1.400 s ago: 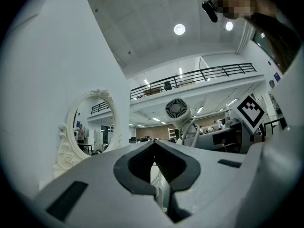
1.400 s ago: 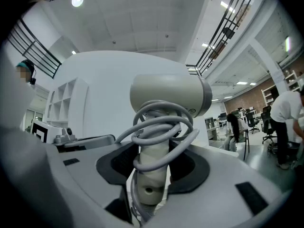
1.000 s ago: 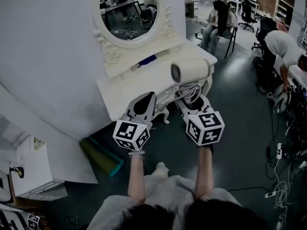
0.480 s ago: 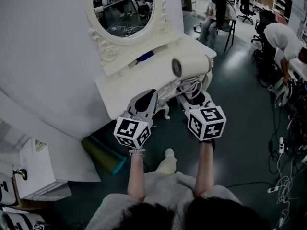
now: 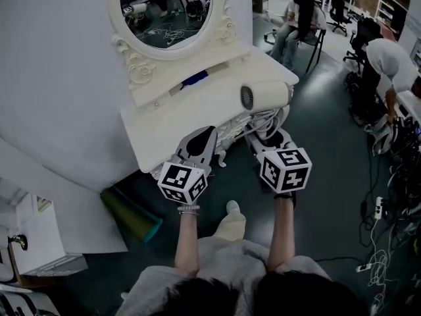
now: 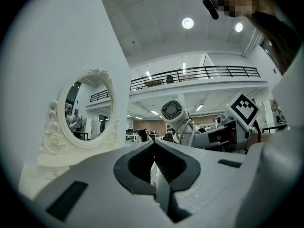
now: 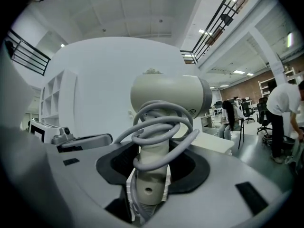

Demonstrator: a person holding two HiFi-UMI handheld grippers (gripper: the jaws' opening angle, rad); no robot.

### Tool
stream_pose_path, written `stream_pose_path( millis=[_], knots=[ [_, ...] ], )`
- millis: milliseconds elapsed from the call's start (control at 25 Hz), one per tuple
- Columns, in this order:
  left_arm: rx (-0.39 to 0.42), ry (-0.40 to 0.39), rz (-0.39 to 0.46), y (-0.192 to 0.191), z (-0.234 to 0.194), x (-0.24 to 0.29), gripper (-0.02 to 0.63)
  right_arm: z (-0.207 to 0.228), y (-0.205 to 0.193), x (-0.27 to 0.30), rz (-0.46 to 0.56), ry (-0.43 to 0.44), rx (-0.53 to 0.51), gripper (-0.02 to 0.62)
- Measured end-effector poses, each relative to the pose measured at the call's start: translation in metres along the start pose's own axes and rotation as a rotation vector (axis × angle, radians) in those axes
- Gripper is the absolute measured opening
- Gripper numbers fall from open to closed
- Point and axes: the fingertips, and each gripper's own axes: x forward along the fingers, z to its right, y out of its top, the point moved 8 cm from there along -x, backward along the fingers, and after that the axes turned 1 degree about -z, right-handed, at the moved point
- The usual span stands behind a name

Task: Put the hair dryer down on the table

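Step in hand: bringing dryer to table, not yet set down.
- Right gripper [image 5: 268, 135] clamps dryer [image 5: 263, 97] by handle, cord [image 7: 161, 127] coiled round handle; barrel upright above jaws.
- Dryer sits over table [image 5: 172, 127] right front corner; contact with top not visible, judged still in air.
- Left gripper [image 5: 199, 143] closed, empty, at table front edge below mirror [image 5: 164, 8].

Next, likely: shift dryer over bare top, lower till body rests, tip onto side, release jaws. Watch cord snagging.

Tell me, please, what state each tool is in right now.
Left tool: closed, holding nothing.
Right tool: closed on the hair dryer, gripping its handle.
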Motion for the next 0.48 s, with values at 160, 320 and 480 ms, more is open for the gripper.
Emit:
stream_pose_path(
  millis=[160, 320, 480],
  knots=[
    [-0.031, 0.001, -0.008, -0.011, -0.019, 0.029, 0.005, 0.018, 0.000, 0.028, -0.039, 0.002, -0.015, 0.186],
    [-0.049, 0.008, -0.014, -0.014, -0.039, 0.057, 0.005, 0.031, 0.005, 0.058, -0.071, 0.017, -0.025, 0.186],
    [-0.053, 0.017, -0.018, -0.017, -0.055, 0.083, 0.005, 0.047, 0.009, 0.083, -0.095, 0.033, -0.027, 0.186]
  ],
)
